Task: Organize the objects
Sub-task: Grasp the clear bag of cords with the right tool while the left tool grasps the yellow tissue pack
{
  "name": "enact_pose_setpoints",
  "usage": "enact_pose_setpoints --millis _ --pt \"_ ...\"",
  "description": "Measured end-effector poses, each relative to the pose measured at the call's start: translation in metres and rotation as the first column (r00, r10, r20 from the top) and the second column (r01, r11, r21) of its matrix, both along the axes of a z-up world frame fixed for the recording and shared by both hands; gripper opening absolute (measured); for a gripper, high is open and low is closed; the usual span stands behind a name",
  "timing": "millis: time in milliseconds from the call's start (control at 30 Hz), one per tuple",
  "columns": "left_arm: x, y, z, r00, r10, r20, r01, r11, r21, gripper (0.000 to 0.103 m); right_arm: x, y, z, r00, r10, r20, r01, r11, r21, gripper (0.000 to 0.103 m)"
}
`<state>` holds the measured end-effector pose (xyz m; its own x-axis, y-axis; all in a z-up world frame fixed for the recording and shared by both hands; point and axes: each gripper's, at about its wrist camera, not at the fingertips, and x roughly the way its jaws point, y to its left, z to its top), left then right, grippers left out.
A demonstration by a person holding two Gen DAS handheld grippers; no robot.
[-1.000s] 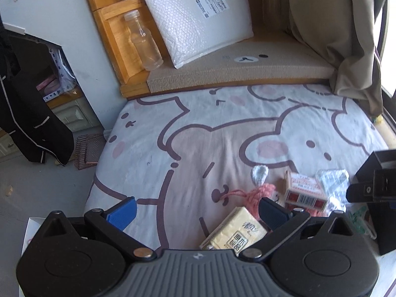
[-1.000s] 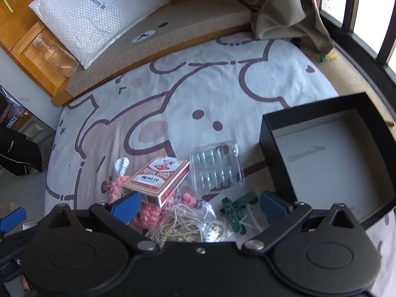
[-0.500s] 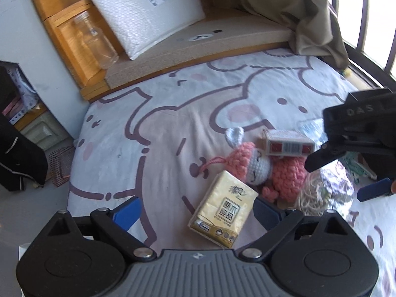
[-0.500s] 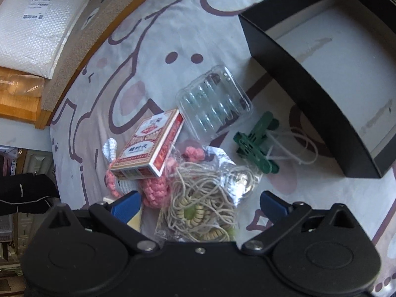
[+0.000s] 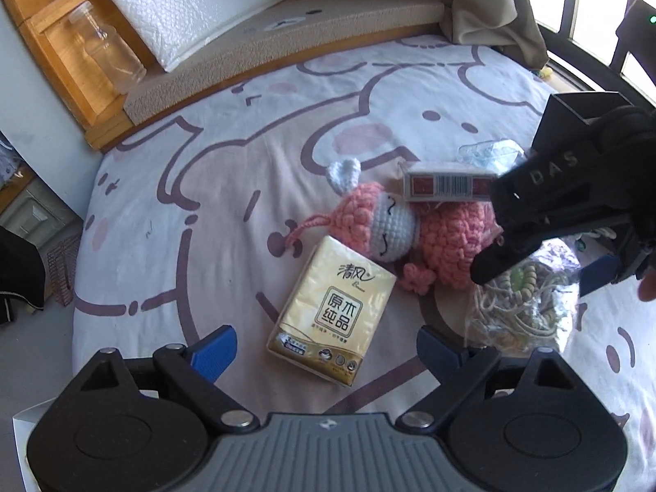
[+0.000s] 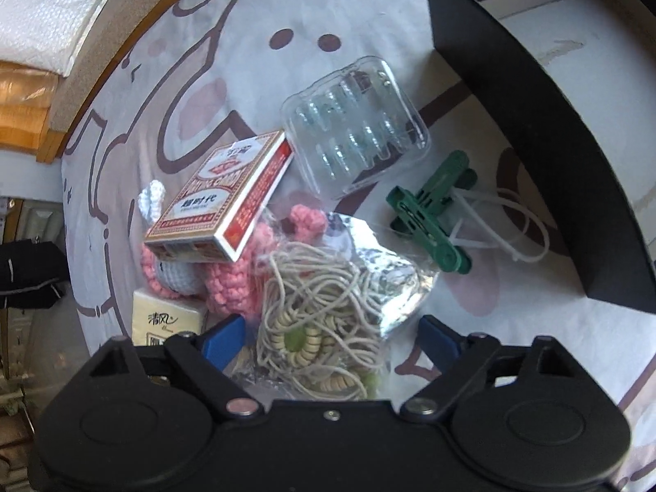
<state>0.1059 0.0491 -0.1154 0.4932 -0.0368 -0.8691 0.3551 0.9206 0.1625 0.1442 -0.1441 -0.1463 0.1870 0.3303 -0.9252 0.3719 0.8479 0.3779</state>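
On the bear-print bed lie a yellow tissue pack [image 5: 333,311], a pink crochet doll [image 5: 414,233], a red card box [image 5: 445,185] resting on the doll, and a clear bag of cord and beads [image 6: 328,320]. A clear plastic case [image 6: 356,127], a green clip [image 6: 430,213] with white cord and an open black box [image 6: 533,123] lie further right. My left gripper [image 5: 326,346] is open, just above the tissue pack. My right gripper [image 6: 332,338] is open, its jaws standing on either side of the cord bag; it also shows in the left wrist view [image 5: 549,270].
A bubble mailer [image 5: 184,4] leans at the head of the bed beside a clear bottle [image 5: 106,53] on a wooden shelf. A beige curtain [image 5: 484,12] hangs at the back right by window bars. The floor drops off at the bed's left edge.
Both grippers moved down and forward. The left one came over the tissue pack. The right one closed in on the cord bag, which now sits between its jaws.
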Motion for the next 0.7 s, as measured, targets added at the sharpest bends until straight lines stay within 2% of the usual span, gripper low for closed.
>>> enact_pose_setpoints --millis 33,133,233,300,400,433,567,700 --pt "0.002 0.001 -0.002 1.0 0.008 -0.008 -0.008 1.0 -0.002 0.09 0.0 0.003 0.001 0.999 0.031 0.006 -0.031 1.0 -0.005 0.075" --pt "0.008 0.002 -0.007 0.999 0.04 -0.031 -0.041 0.999 -0.013 0.086 -0.001 0.01 0.005 0.99 0.139 0.02 -0.139 0.989 -0.043 0.07" --pt "0.014 0.002 -0.013 0.995 0.068 -0.068 -0.07 0.997 -0.028 0.08 -0.004 0.016 0.007 0.968 0.251 0.027 -0.248 0.965 -0.081 0.069" --pt "0.018 0.002 -0.015 0.992 0.09 -0.085 -0.094 0.995 -0.036 0.079 -0.005 0.019 0.01 0.942 0.335 0.032 -0.329 0.937 -0.119 0.068" --pt "0.022 0.004 -0.019 0.983 0.138 -0.123 -0.146 0.988 -0.056 0.071 -0.013 0.023 0.016 0.879 0.475 0.051 -0.457 0.867 -0.198 0.068" --pt "0.024 0.006 -0.021 0.978 0.154 -0.14 -0.165 0.984 -0.066 0.068 -0.015 0.023 0.017 0.862 0.504 0.055 -0.482 0.848 -0.22 0.068" --pt "0.026 0.01 -0.022 0.961 0.208 -0.185 -0.229 0.968 -0.1 0.068 -0.021 0.019 0.019 0.809 0.585 0.061 -0.553 0.792 -0.258 0.067" --pt "0.028 0.015 -0.023 0.911 0.292 -0.291 -0.347 0.924 -0.159 0.067 -0.034 0.007 0.024 0.747 0.662 0.066 -0.623 0.731 -0.279 0.066"
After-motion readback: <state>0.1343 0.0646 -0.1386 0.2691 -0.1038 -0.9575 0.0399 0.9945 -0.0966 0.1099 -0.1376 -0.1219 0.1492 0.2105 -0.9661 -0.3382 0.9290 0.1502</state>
